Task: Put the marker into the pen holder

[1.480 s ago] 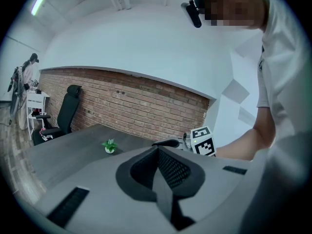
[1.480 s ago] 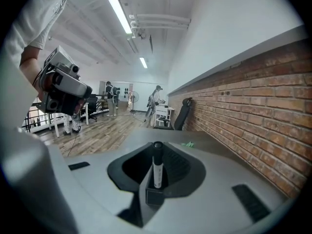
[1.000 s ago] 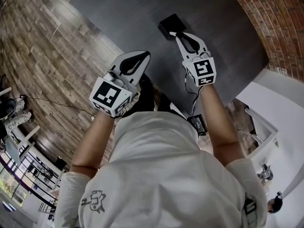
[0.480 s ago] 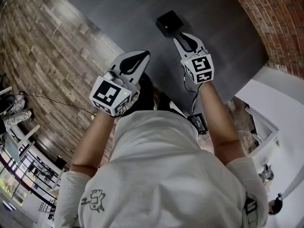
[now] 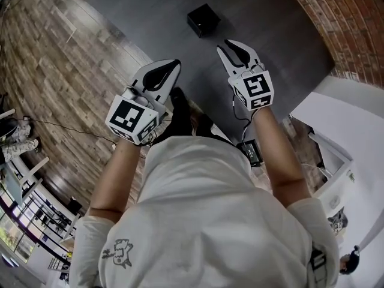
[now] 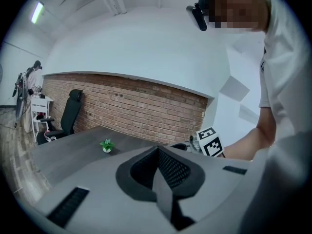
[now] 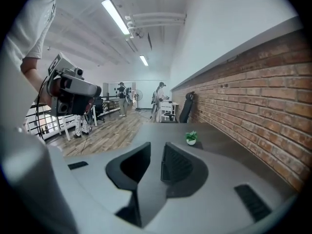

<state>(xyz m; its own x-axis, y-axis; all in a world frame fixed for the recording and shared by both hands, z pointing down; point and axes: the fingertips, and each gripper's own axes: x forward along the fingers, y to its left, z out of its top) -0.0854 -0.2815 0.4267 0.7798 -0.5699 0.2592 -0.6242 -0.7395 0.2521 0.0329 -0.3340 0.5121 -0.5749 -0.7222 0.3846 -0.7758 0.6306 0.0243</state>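
White left gripper (image 5: 171, 65) hangs nearest, well short of the pen holder (image 5: 203, 20), jaws pressed together on nothing, simply idle. Right gripper (image 5: 227, 44), nearer the holder, gapes empty. The marker is nowhere visible, so it is probably already inside. Beyond the holder stands a small plant (image 7: 191, 138).

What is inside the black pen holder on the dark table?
The head view shows the pen holder only as a small black box with a dark top. Its inside is too dark to see into. Nothing is seen sticking out above its rim. Neither gripper view shows it.
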